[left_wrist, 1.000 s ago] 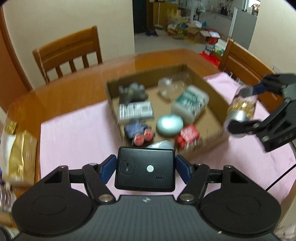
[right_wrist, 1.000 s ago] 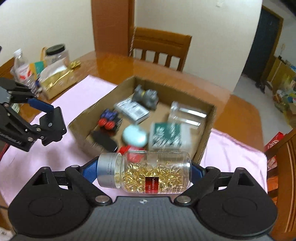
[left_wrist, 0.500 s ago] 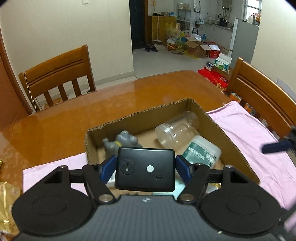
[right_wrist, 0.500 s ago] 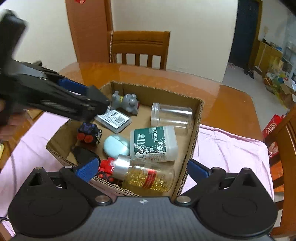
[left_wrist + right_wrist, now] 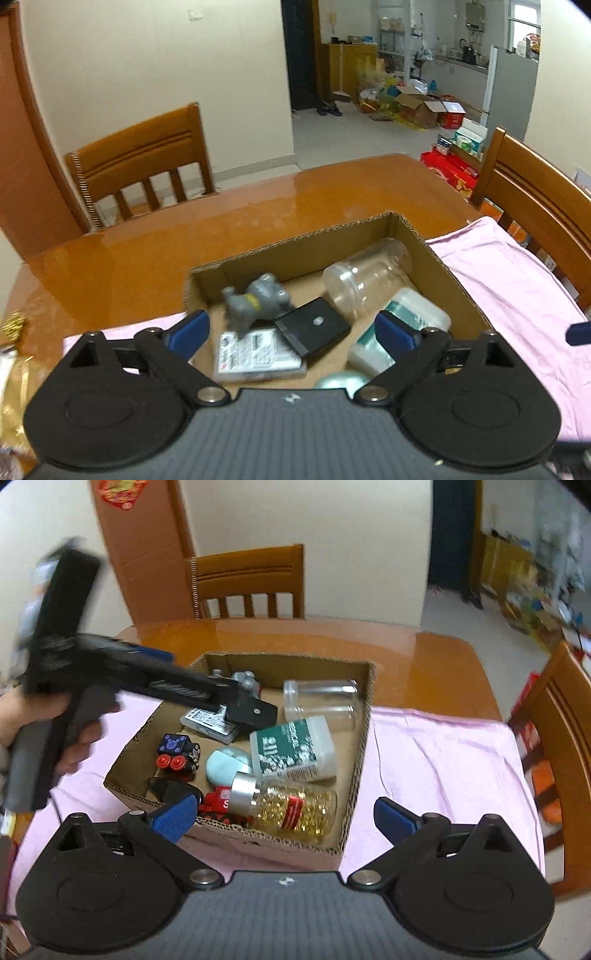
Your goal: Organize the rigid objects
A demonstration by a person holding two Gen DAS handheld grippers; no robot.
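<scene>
Nearest the right wrist camera, the right gripper (image 5: 284, 818) stands wide apart with nothing between its blue pads, hovering above the near wall of the cardboard box (image 5: 354, 775). Just beyond that wall, inside the box, the pill bottle (image 5: 291, 806) of golden capsules lies on its side with its silver cap pointing left, touching a red toy (image 5: 218, 801). Behind it lie a pale blue oval case (image 5: 225, 762), a white and green tub (image 5: 293, 749) and a small black block with red wheels (image 5: 177, 751).

Nearest the left wrist camera, the left gripper (image 5: 291, 330) has just been opening; its jaws now stand wide and its pads press on nothing. The black box (image 5: 312, 328) lies loose between and beyond them, tilted, resting partly on a flat printed packet (image 5: 255, 356) and just beside the grey toy figure (image 5: 256, 301). Farther in, a clear jar (image 5: 365, 275) lies on its side near the far corner.

In the right wrist view a person's hand (image 5: 33, 716) holds the left gripper's handle at the left edge, blurred. The box sits on a pink cloth (image 5: 443, 753) spread over the wooden table (image 5: 184, 236). Wooden chairs (image 5: 140, 162) stand beyond the table.
</scene>
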